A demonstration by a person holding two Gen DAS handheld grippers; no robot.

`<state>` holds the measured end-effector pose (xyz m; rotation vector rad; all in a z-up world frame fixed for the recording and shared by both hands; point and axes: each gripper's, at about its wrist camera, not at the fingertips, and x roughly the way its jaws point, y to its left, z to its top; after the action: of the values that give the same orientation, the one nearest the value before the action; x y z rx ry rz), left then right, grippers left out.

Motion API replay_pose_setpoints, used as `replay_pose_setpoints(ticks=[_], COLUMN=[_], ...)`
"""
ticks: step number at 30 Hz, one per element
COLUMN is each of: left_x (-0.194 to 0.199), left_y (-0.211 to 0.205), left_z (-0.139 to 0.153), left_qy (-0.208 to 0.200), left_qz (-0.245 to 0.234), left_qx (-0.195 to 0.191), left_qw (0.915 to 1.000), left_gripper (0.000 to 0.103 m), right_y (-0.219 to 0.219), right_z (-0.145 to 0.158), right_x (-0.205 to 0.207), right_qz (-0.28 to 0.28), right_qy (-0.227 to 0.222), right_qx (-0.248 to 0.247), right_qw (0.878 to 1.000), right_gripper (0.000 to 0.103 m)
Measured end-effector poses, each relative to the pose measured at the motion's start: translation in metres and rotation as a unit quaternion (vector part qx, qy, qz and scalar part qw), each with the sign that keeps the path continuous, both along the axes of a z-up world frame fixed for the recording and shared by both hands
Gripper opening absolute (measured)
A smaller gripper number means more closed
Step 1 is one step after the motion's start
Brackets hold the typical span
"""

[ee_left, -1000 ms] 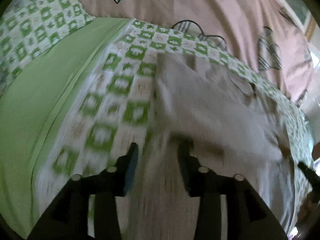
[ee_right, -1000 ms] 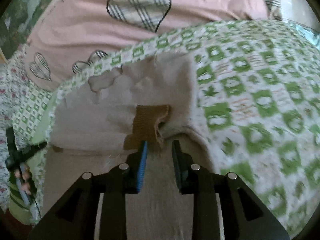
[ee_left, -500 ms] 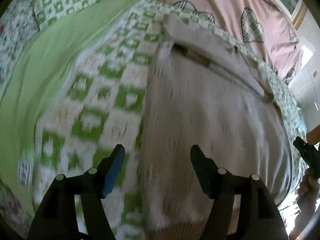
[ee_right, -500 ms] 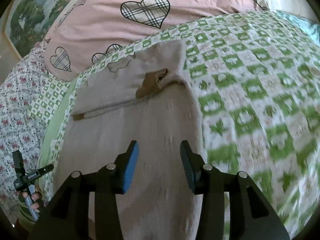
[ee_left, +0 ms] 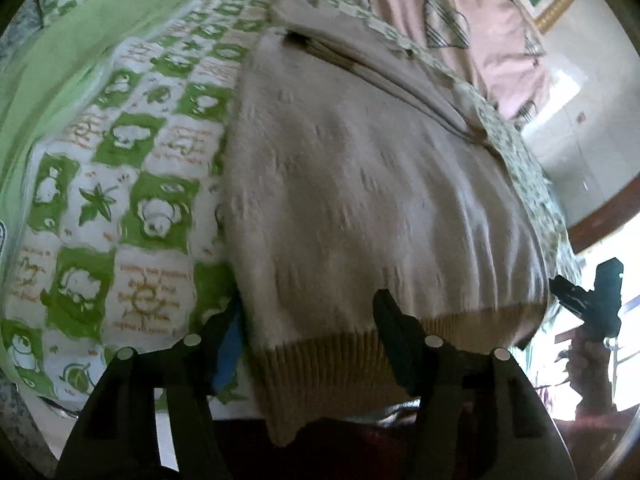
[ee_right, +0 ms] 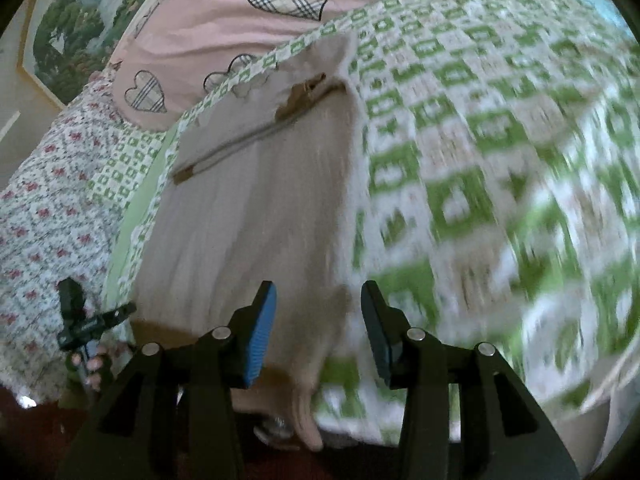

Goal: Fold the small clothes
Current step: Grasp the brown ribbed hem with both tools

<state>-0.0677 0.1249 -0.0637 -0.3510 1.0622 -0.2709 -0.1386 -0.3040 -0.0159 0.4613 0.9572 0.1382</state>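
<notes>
A beige knit sweater (ee_left: 360,200) lies flat on the bed, its far part folded back over itself, its tan ribbed hem (ee_left: 332,356) at the near bed edge. It also shows in the right wrist view (ee_right: 248,208). My left gripper (ee_left: 308,320) is open and straddles the hem's left corner. My right gripper (ee_right: 318,312) is open and straddles the hem's right corner (ee_right: 320,320). Neither holds anything. Each gripper shows small in the other's view, the right one (ee_left: 592,300) and the left one (ee_right: 84,320).
The sweater lies on a green-and-white checked bedspread (ee_left: 120,184) with a plain green sheet (ee_left: 80,40) at the left. A pink quilt with plaid hearts (ee_right: 260,4) lies across the far side. The bed edge and dark floor (ee_right: 40,440) are just below the grippers.
Both grippers drew back from the sweater's folded far part to its near hem and opened wide. The sleeves now lie folded across the far part.
</notes>
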Motion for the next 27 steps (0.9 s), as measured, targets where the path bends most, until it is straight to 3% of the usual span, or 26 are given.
replay_pose_setpoints(ticks=[4,9,13,16,18,20,21,23,27], left_x=[-0.009,-0.011,-0.01,-0.007,-0.006,-0.006,-0.007,-0.011,-0.016], left_y=[-0.006,-0.007,-0.002,-0.001,0.004,0.004,0.004,0.007,0.012], left_z=[-0.002,-0.006,-0.008,-0.011,-0.013,-0.012,-0.012,-0.009,0.006], left_qy=[0.003,0.006,0.013,0.02,0.025,0.024,0.024,0.018,-0.008], left_qz=[-0.044,-0.064,-0.062,-0.065,-0.063,-0.062,-0.061,-0.057,-0.042], left_qx=[-0.016,-0.032,-0.041,-0.055,-0.066,-0.055,-0.049,-0.055,-0.061], left_qw=[0.9989,0.9974,0.9971,0.9961,0.9955,0.9963,0.9966,0.9967,0.9972], left_gripper=[0.059,0.058,0.042,0.04,0.037,0.023,0.015,0.01,0.007], right_y=[0.003,0.02,0.032,0.038,0.04,0.04,0.041,0.043,0.038], right_z=[-0.011,-0.027,-0.031,-0.034,-0.034,-0.035,-0.035,-0.032,-0.011], right_x=[-0.015,-0.009,-0.007,-0.008,-0.009,-0.006,-0.007,-0.007,-0.006], right_qz=[0.03,0.089,0.124,0.144,0.143,0.135,0.132,0.131,0.123], right_qy=[0.001,0.004,0.007,0.007,0.006,0.008,0.009,0.005,-0.031], right_qx=[0.04,0.074,0.082,0.073,0.068,0.06,0.061,0.06,0.081], right_qw=[0.999,0.993,0.989,0.987,0.987,0.989,0.989,0.99,0.989], right_gripper=[0.045,0.045,0.046,0.045,0.037,0.011,0.01,0.01,0.009])
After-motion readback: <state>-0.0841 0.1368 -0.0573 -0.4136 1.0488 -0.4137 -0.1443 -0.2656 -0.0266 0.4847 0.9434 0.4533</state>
